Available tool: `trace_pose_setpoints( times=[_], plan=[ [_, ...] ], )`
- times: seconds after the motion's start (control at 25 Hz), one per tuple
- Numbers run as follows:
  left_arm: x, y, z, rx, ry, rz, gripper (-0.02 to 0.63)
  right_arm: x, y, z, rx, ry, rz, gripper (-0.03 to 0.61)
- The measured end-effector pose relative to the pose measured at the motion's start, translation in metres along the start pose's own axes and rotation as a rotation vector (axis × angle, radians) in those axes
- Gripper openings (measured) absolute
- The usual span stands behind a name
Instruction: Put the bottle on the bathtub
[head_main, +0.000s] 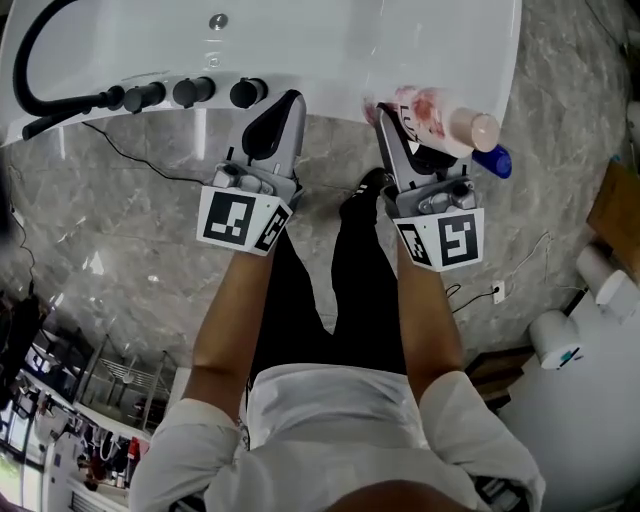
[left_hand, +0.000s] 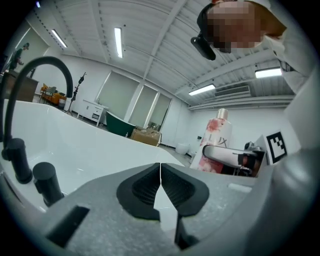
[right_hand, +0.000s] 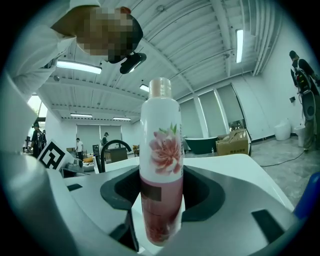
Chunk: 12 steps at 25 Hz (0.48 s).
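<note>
Right gripper view, bottle (right_hand: 160, 165) upright, cap (right_hand: 160, 87) up

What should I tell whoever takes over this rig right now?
Left tool: shut, empty, near the black tap knobs.
Right tool: shut on the pink flowered bottle, held upright at the bathtub rim.
Done: bottle gripped and at the tub.
Left: can't tell whether its base rests on the rim. Set it down, open the right tool, pull back.
</note>
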<state>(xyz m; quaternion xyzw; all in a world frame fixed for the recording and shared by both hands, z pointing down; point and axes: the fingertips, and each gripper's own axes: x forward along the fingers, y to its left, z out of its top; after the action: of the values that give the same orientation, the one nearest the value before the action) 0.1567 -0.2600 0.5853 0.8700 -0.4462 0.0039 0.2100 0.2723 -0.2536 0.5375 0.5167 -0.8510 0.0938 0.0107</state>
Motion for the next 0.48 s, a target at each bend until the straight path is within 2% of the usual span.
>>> trace_pose_setpoints(
  times=[0.08,0.24,0.48],
  plan=[
    [0.001,0.001,-0.011,0.023,0.004,0.001,0.018,0.003,-0.001,-0.016,-0.018,0.003,0.002,0.229],
    [0.006,-0.012,-0.024,0.119,0.012,0.002,0.018,0.001,-0.005,-0.033,-0.065,0.011,0.018,0.229],
    [0.012,0.005,-0.052,0.095,0.02,0.0,0.018,0.015,0.004,-0.067,-0.082,0.013,0.041,0.229]
  ],
)
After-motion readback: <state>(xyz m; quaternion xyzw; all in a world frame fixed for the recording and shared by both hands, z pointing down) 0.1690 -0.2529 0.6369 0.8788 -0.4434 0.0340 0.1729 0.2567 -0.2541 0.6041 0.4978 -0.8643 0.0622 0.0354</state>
